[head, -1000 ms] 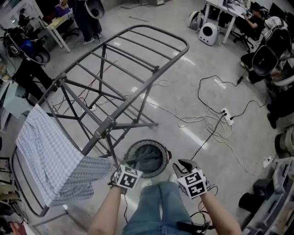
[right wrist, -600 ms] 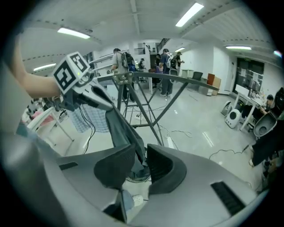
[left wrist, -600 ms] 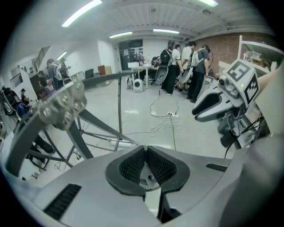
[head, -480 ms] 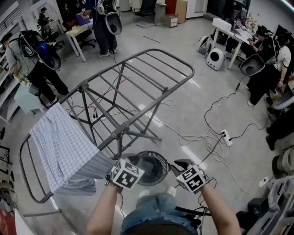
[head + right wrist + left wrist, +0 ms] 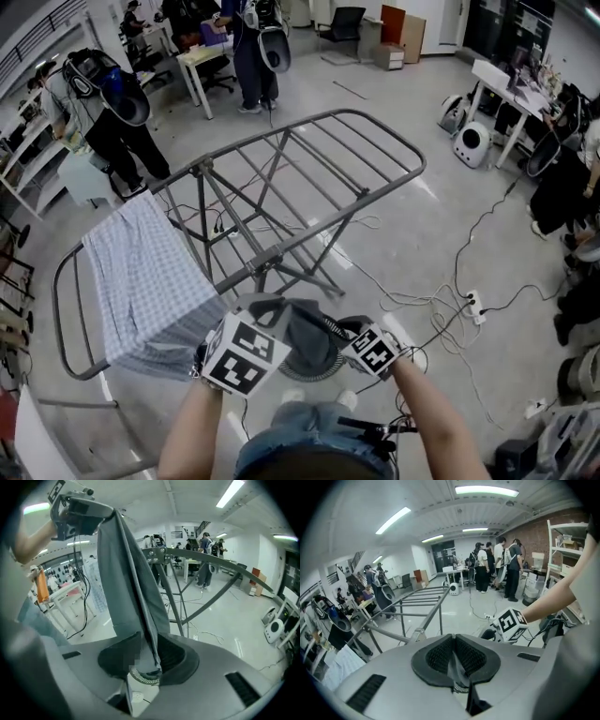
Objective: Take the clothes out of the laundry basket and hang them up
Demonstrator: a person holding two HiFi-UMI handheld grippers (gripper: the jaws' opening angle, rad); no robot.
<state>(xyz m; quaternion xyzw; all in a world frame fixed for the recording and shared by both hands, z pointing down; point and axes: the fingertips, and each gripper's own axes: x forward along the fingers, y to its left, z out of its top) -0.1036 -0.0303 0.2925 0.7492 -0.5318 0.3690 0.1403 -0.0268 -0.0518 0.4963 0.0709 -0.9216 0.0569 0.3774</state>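
The head view looks from high up, steeply down at the floor. The drying rack [image 5: 300, 127] is ahead, and the left tool [image 5: 259, 306] and right tool [image 5: 350, 328] are very close at the bottom. Each tool view sits right on its own tool and looks out across the room. The right one looks along the grey cloth [image 5: 126, 573]. All three see the rack.

Open workshop hall: pale grey polished floor [image 5: 441, 216], white cables and power strip [image 5: 472, 302] at 3 o'clock, white desks at 11 [image 5: 202, 56] and 1 o'clock [image 5: 511, 80], ceiling strip lights [image 5: 486, 490] overhead, brick wall [image 5: 534, 531] and metal shelving [image 5: 567, 545] at one side.
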